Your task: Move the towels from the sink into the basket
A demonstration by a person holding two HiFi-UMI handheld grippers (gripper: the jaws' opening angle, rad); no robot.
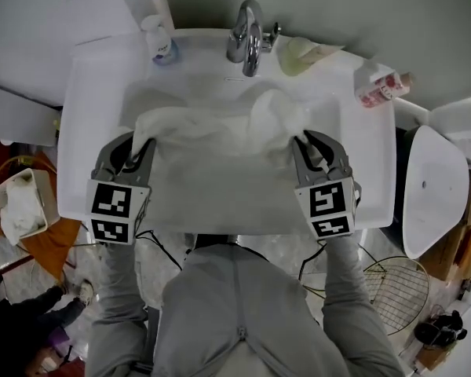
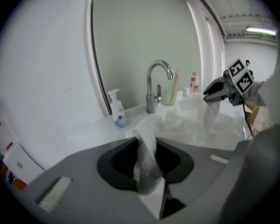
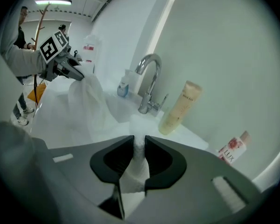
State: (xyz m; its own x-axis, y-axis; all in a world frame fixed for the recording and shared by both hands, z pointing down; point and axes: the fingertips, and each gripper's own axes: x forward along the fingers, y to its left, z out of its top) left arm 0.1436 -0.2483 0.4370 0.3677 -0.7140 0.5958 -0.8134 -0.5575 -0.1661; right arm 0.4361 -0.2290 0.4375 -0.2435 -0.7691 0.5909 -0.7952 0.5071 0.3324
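We hold a white towel [image 1: 212,128] stretched between the two grippers, over the sink [image 1: 220,206]. The left gripper [image 1: 141,146] has its jaws clamped on the towel's left edge: its own view shows a fold of terry cloth pinched between the dark pads and hanging down through them. The right gripper [image 1: 302,141] grips the right edge the same way, its jaws closed on a thin ridge of cloth (the pads nearly meet around it). Between the two grips the towel sags, with a bunched hump nearer the right gripper. We cannot tell whether its lower part touches the basin.

Behind the towel, at the back rim, stands the chrome faucet [image 1: 247,34]. A pump bottle [image 1: 161,42] is just to its left and a pale yellow tube [image 1: 298,53] just to its right. A pink-and-white bottle [image 1: 381,85] lies at the counter's far right corner.

On the floor to the left of the sink, well apart from the towel, sits a white basket [image 1: 39,187] with something white inside. A wire basket [image 1: 400,289] sits on the floor at the lower right
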